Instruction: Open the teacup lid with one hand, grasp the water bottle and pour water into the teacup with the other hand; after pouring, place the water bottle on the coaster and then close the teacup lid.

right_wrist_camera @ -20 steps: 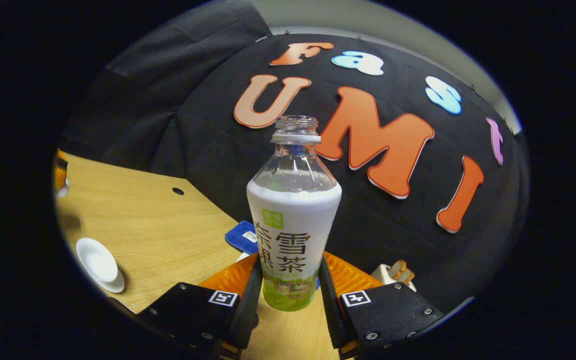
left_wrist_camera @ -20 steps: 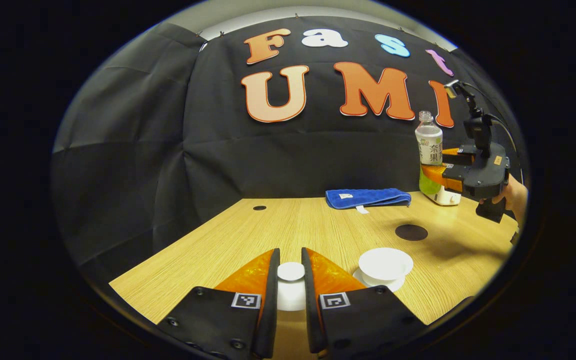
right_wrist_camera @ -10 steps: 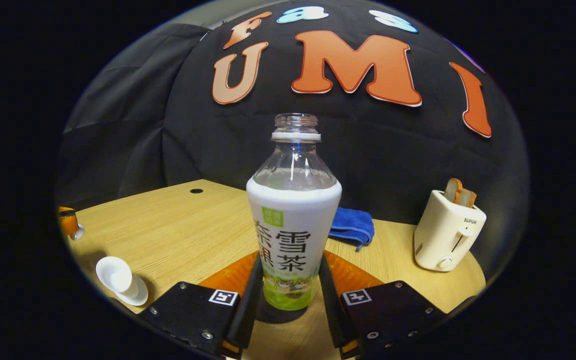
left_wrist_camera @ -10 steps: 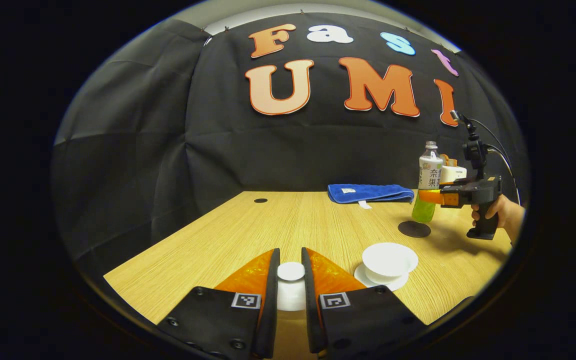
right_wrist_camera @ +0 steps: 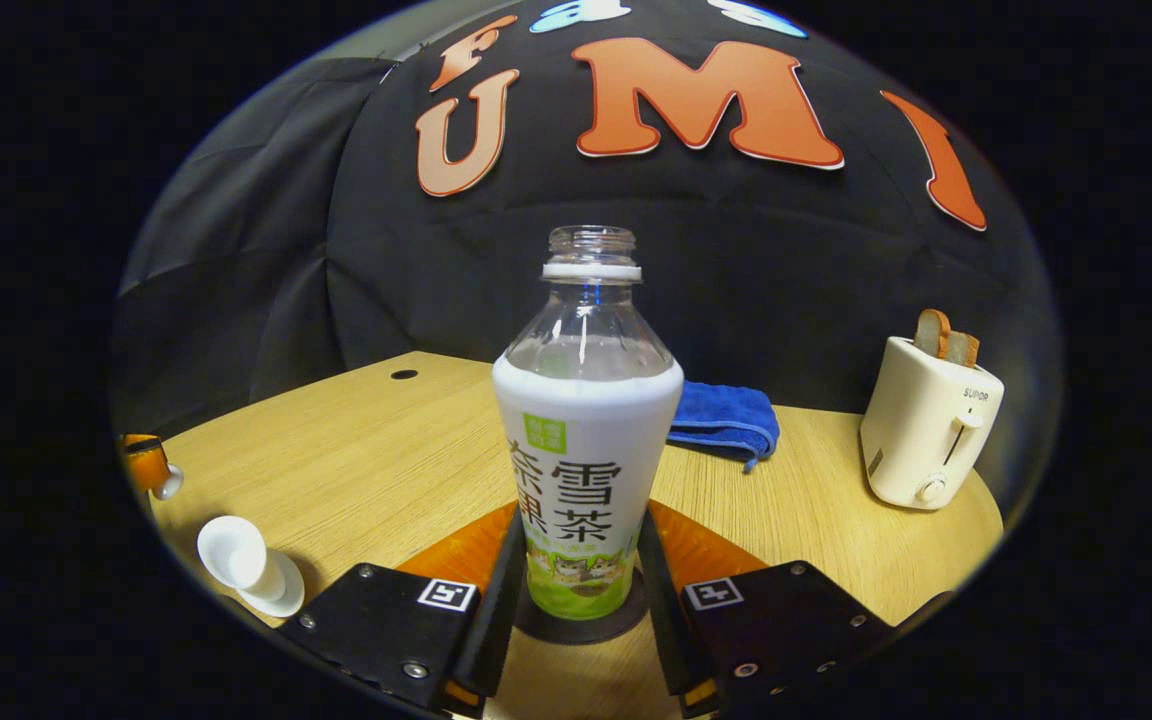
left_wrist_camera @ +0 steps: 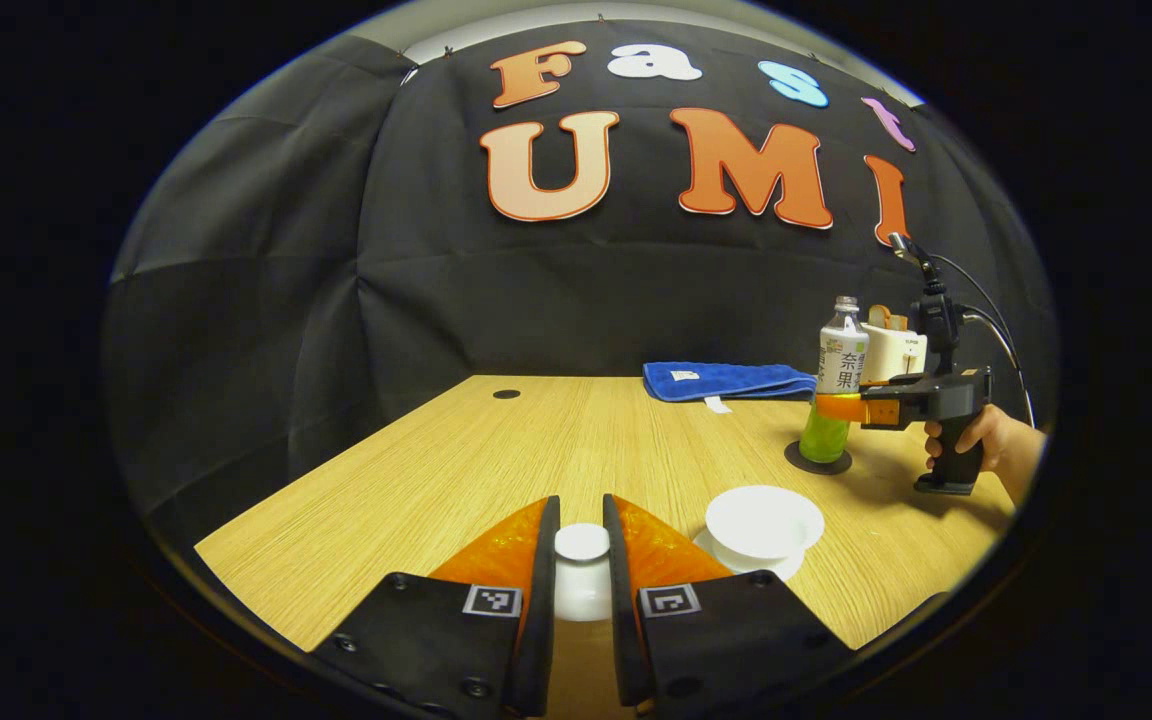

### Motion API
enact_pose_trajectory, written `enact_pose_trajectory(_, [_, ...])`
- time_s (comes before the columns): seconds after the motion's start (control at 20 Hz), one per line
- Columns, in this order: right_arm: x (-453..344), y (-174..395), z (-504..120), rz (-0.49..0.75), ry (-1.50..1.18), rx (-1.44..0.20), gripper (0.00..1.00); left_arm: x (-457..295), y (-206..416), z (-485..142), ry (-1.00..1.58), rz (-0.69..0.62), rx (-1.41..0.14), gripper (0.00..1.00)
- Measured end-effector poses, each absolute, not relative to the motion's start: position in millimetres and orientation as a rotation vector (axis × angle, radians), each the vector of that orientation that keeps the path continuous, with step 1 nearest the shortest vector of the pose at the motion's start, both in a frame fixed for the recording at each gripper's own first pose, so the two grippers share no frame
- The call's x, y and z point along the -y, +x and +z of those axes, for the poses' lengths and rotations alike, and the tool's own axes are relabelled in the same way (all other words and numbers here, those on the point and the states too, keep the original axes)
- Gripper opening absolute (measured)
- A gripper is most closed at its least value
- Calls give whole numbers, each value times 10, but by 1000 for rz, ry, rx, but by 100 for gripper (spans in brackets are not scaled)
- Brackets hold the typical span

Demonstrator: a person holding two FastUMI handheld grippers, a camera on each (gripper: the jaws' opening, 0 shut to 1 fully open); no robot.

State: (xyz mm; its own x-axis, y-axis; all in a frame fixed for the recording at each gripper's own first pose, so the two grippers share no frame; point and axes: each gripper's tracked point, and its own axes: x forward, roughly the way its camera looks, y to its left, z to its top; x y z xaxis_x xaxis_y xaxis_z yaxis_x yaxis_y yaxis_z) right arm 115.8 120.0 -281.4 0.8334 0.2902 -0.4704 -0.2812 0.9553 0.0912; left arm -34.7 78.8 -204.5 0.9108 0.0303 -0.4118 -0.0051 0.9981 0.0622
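2 low tool-mounted views, table (left_wrist_camera: 496,450) shared

Between the jaws of the right gripper (right_wrist_camera: 576,575), the water bottle (right_wrist_camera: 586,440) is carrying a wrap label (right_wrist_camera: 576,490) with large dark printed characters under a small green square mark. To the right of those jaws, a toaster (right_wrist_camera: 926,430) is showing a short brand word near its top edge. Square coded markers (right_wrist_camera: 448,595) are sitting on each finger of that gripper and of the left gripper (left_wrist_camera: 581,570). Ahead of the left jaws, a towel tag (left_wrist_camera: 681,376) is too small to read.
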Motion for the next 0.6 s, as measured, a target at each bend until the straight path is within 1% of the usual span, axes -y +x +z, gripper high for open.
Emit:
enact_pose_trajectory(0.2, [-1193,1086,-2891,323,-14,-517,70,-561,-258,-1954,45,-19,-402,29])
enact_pose_trajectory(0.25, [-1179,1060,-2891,324,-22,-514,79,-493,-230,-1922,42,-30,-392,29])
enact_pose_trajectory(0.3, [-1181,1024,-2858,329,-27,-507,82,-417,-192,-1893,34,-41,-380,25])
enact_pose_trajectory(0.35, [-1161,994,-2823,331,-30,-501,87,-322,-159,-1884,22,-57,-373,25])
enact_pose_trajectory(0.4, [-1132,956,-2770,330,-31,-493,89,-237,-129,-1852,12,-72,-363,29])
enact_pose_trajectory(0.45, [-1092,910,-2722,327,-30,-486,92,-154,-95,-1827,6,-88,-352,25])
enact_pose_trajectory(0.6, [-1002,743,-2570,330,-12,-470,94,70,-4,-1792,-8,-129,-335,29])
